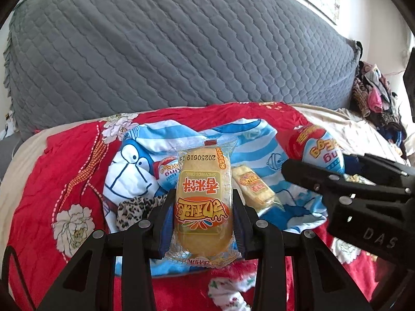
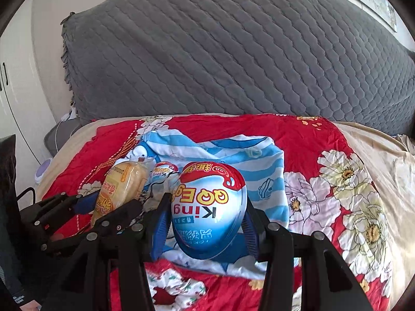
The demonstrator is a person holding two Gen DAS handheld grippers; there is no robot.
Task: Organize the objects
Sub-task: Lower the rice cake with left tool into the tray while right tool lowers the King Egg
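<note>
My left gripper (image 1: 203, 207) is shut on a yellow rice cake packet (image 1: 203, 202), held above a blue striped cartoon cloth (image 1: 135, 160) on the bed. My right gripper (image 2: 207, 210) is shut on a blue, white and red egg-shaped toy pack (image 2: 208, 207). On the cloth lie a second egg pack (image 1: 166, 173) and a second, smaller rice cake packet (image 1: 255, 189). In the left wrist view the right gripper (image 1: 337, 178) shows at the right with its egg pack (image 1: 319, 147). The right wrist view has the left gripper (image 2: 103, 207) and its packet (image 2: 122, 184) at the left.
A red floral quilt (image 1: 52, 171) covers the bed. A grey quilted cover (image 1: 181, 41) rises behind it. A leopard-print scrunchie (image 1: 135, 210) lies on the cloth by my left fingers. A pile of clothes (image 1: 373, 98) sits at the far right. A white cherry-print cloth (image 2: 179, 287) lies near the front.
</note>
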